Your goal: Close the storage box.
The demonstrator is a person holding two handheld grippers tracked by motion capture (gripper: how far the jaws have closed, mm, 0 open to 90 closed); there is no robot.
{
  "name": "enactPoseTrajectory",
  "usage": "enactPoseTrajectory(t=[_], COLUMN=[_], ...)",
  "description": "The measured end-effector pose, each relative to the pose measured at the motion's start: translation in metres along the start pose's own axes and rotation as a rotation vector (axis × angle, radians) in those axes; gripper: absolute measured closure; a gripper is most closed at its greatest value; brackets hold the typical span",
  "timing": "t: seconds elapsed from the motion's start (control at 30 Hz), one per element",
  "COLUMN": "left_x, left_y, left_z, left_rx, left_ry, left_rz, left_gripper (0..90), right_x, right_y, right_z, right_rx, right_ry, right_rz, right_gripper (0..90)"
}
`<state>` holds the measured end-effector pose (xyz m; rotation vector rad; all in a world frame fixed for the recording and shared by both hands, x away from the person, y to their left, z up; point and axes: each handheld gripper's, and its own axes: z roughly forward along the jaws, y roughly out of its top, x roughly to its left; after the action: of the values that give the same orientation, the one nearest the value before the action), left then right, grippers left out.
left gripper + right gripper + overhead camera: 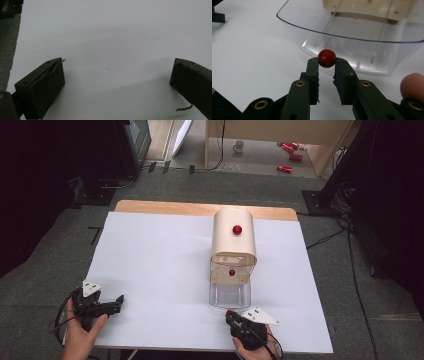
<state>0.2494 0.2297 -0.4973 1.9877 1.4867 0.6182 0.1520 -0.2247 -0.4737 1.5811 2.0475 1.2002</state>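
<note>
A cream curved-top box [225, 240] stands at the middle right of the white table [160, 265], with a red knob [237, 229] on its top. A clear plastic drawer [229, 292] sticks out of its front toward me; its wall [362, 50] is in the right gripper view. My right gripper [229, 314] [327, 62] is shut on a small red ball knob [327, 58] at the drawer's front. A second red knob [232, 272] sits on the cream inner part above the drawer. My left gripper [120, 300] [117, 67] rests open and empty on the table's near left.
Beyond the table's wooden far edge [200, 209], a mug [239, 146] and red cans [290, 150] lie on the floor. Black stands and cables flank the table on both sides. A fingertip [412, 85] shows beside my right gripper.
</note>
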Motion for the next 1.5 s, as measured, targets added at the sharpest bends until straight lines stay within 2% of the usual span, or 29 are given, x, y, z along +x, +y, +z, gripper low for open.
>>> enactPoseTrajectory(t=[0.23, 0.77, 1.2, 1.5], left_x=[0.000, 0.000, 0.000, 0.000], left_y=[0.000, 0.000, 0.000, 0.000], left_z=[0.000, 0.000, 0.000, 0.000], left_rx=[0.001, 0.001, 0.000, 0.000], left_ry=[0.000, 0.000, 0.000, 0.000], left_rz=[0.000, 0.000, 0.000, 0.001], left_gripper=[0.0, 0.0, 0.0, 0.0], right_x=[-0.002, -0.016, -0.025, -0.029], right_y=[0.012, 0.040, 0.052, 0.053], right_z=[0.002, 0.033, 0.047, 0.050], right_rx=[-0.008, -0.020, -0.040, -0.049], right_ry=[-0.013, -0.053, -0.071, -0.060], right_rz=[-0.009, -0.002, -0.002, -0.010], right_gripper=[75.2, 75.2, 75.2, 73.8])
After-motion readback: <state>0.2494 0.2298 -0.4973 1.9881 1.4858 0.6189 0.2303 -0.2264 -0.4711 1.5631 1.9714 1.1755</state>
